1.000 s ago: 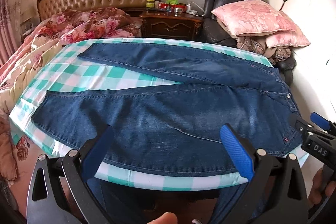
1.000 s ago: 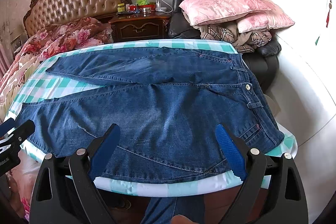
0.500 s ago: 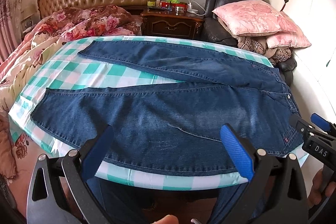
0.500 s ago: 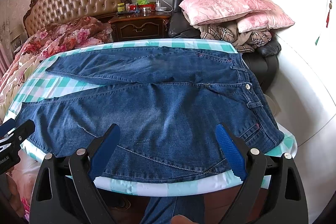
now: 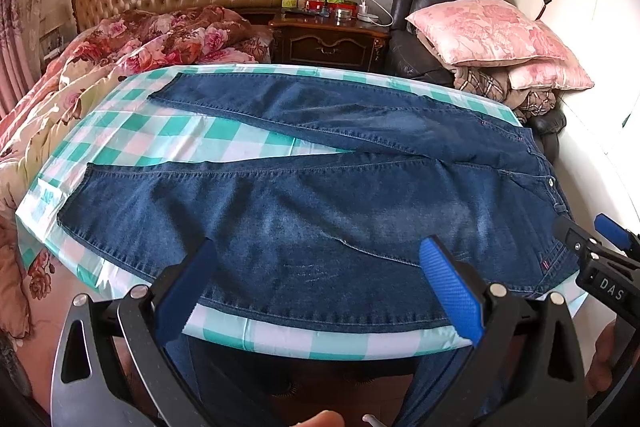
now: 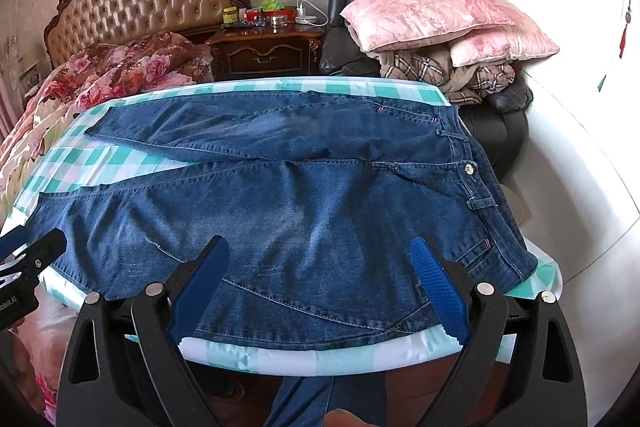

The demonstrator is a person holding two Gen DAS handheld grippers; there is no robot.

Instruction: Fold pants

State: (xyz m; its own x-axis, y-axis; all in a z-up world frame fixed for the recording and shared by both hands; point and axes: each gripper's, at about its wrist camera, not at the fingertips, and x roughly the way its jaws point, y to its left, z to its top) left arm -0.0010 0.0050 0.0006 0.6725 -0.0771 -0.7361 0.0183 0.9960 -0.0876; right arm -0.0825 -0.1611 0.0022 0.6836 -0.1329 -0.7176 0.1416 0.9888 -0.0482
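The jeans point(image 5: 320, 211) look like thick, limp denim, heavy enough to sag, so the hem and waistband edges seem the best holds. They lie flat on the checked surface point(image 5: 168, 131) just ahead of the left hand-held gripper point(image 5: 316, 291) and right hand-held gripper point(image 6: 320, 287), both spread wide and empty

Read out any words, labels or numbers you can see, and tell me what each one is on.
"DAS": white letters on the right tool, at the edge of the left wrist view.
The white lettering on the left tool in the right wrist view is cut off; not readable.
Labels on the jars on the nightstand: too small to read.
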